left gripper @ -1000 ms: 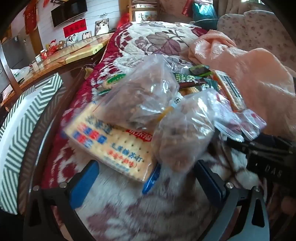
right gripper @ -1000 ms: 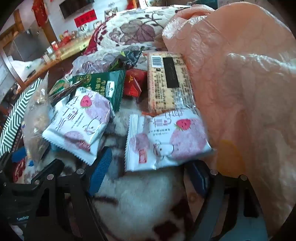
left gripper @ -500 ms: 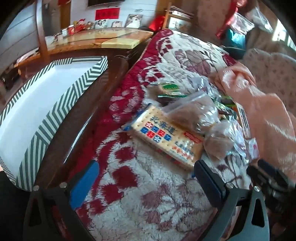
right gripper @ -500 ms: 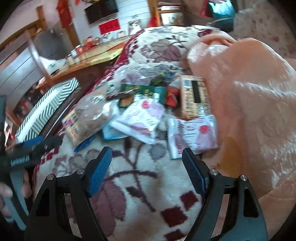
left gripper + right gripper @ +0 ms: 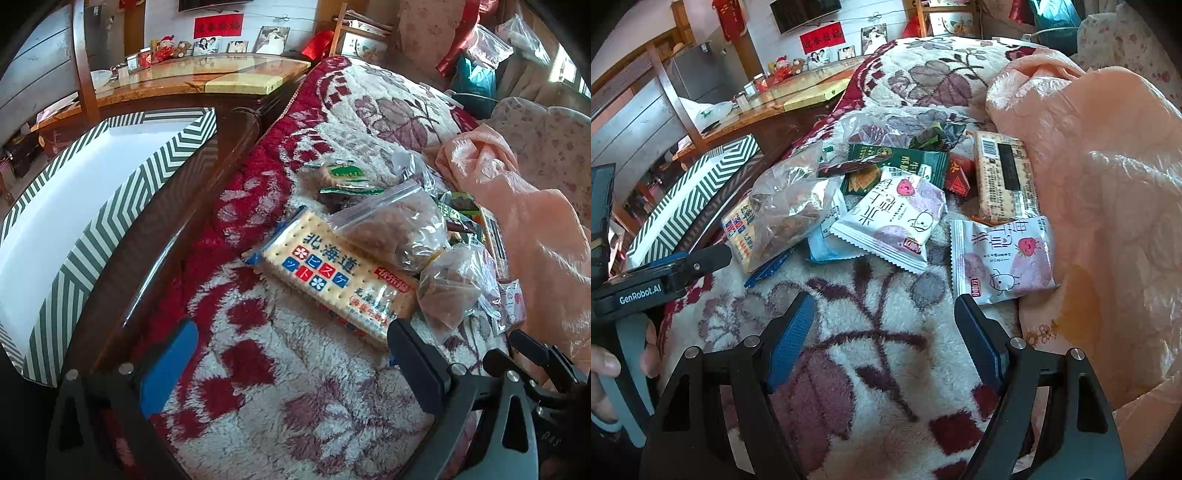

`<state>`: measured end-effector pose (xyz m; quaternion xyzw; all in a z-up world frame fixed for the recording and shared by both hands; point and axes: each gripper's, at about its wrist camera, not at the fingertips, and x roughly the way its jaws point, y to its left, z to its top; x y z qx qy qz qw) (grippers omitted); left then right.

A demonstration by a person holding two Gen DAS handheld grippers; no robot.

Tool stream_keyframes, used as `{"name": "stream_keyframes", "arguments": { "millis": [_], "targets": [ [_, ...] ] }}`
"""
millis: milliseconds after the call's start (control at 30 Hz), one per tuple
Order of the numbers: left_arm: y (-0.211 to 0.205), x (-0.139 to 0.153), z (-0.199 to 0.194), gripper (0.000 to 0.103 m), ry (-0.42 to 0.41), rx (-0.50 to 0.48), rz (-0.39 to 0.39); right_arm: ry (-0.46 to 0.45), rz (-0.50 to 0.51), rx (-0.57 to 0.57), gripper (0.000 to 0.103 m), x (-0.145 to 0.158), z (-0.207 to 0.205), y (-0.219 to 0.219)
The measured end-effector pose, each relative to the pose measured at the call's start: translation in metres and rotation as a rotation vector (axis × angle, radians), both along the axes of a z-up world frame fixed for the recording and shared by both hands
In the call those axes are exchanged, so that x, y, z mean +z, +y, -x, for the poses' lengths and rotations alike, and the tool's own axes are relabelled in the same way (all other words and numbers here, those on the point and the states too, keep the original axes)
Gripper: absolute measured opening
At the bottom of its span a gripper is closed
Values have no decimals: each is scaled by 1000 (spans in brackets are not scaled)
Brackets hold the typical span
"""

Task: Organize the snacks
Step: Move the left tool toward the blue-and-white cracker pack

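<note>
Right wrist view – right gripper [image 5: 884, 332] gaping, empty, near strawberry packet [image 5: 1003, 254].

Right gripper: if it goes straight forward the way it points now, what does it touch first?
Probably the white strawberry snack packet lying ahead between the open fingers of the right gripper; only bare blanket lies before it. Depth is unclear, so it may pass above.
</note>
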<state>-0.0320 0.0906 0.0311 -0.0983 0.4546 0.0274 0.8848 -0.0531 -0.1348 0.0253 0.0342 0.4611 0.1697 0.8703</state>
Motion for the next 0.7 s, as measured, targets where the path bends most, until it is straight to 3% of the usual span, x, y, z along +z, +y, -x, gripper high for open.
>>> {"name": "stream_keyframes", "arguments": {
  "millis": [700],
  "targets": [
    [6, -5, -4, 103, 17, 18, -9, 22, 15, 10, 79, -4, -2, 3]
  ]
}}
